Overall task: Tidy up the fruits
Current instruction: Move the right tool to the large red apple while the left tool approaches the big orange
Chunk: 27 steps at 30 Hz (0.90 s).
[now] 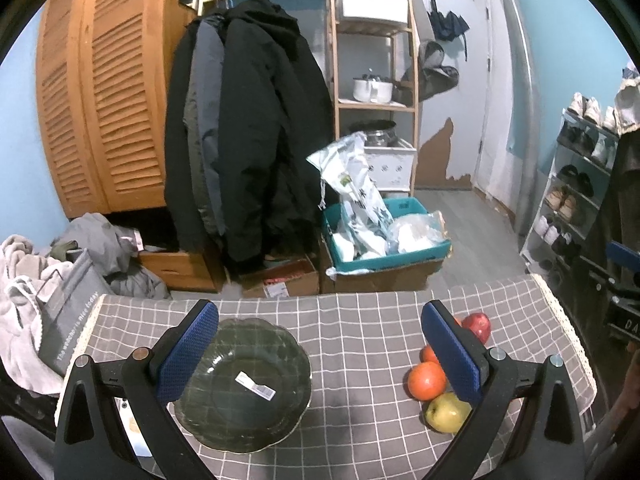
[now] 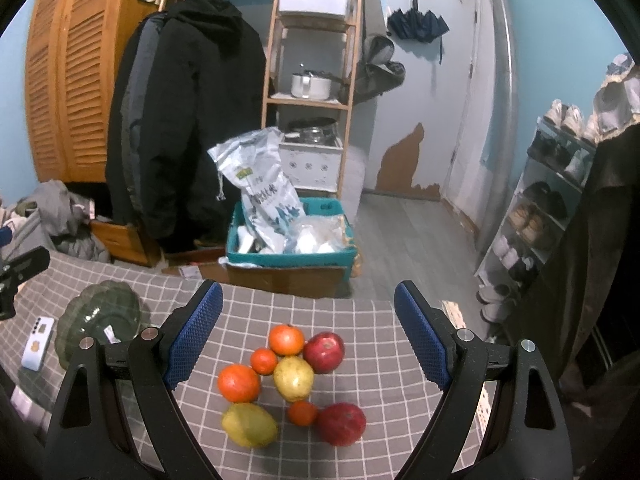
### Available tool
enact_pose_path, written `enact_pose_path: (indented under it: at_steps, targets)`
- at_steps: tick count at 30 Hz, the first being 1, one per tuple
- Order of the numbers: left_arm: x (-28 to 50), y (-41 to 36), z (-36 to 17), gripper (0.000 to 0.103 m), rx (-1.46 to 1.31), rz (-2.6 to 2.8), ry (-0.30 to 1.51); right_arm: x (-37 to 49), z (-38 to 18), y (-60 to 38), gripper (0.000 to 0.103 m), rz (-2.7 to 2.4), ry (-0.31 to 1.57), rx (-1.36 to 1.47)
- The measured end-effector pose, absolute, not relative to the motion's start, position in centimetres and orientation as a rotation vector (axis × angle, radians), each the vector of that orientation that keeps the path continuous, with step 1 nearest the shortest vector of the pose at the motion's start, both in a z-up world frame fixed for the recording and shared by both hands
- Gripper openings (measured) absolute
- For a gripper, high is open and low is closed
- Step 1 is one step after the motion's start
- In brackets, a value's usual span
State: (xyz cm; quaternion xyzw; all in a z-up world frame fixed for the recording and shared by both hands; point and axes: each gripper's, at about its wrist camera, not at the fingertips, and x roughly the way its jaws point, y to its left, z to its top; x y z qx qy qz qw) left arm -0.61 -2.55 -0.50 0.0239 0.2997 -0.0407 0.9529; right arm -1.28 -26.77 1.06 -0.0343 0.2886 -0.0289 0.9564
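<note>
Hidden or unclear: in the left wrist view the fruit cluster is partly covered by the right-hand blue pad [image 1: 452,354] of the left gripper [image 1: 320,352]; only a red apple [image 1: 478,326], an orange [image 1: 426,380], a sliver of a second orange and a yellow-green fruit [image 1: 446,413] are seen there. A small white label [image 1: 255,385] lies in the glass plate [image 1: 248,384]; its print cannot be read. The plate's near-left edge is covered by the left pad.

Containers: the dark scalloped glass plate holds no fruit. On the floor, a teal crate [image 2: 290,256] holds a printed white sack [image 2: 260,188] and clear plastic bags.

Fruit, right wrist view: eight pieces are grouped on the cloth between the fingers of the right gripper [image 2: 308,344] — two red apples [image 2: 325,352], two yellow-green fruits [image 2: 293,378], two larger oranges [image 2: 239,383] and two smaller ones [image 2: 264,361]. The plate is well apart, to their left.

Grippers: both are held with fingers wide apart, nothing gripped.

Surface and room: grey checked tablecloth [image 2: 380,364]; a white phone [image 2: 37,346] beside the plate. Behind are noted dark coats [image 1: 248,132], a louvred wooden wardrobe [image 1: 96,92], a wooden shelf unit [image 1: 376,76] and a shoe rack [image 1: 576,184].
</note>
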Motion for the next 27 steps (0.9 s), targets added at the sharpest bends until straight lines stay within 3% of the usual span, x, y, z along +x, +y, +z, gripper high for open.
enact_pose_path:
  at_steps: [27]
  targets:
    - [3.2,-8.0,-9.0,0.102,0.165,-0.173,0.847,1.3,-9.2,-32.1,0.086,-0.110,0.936,0.020]
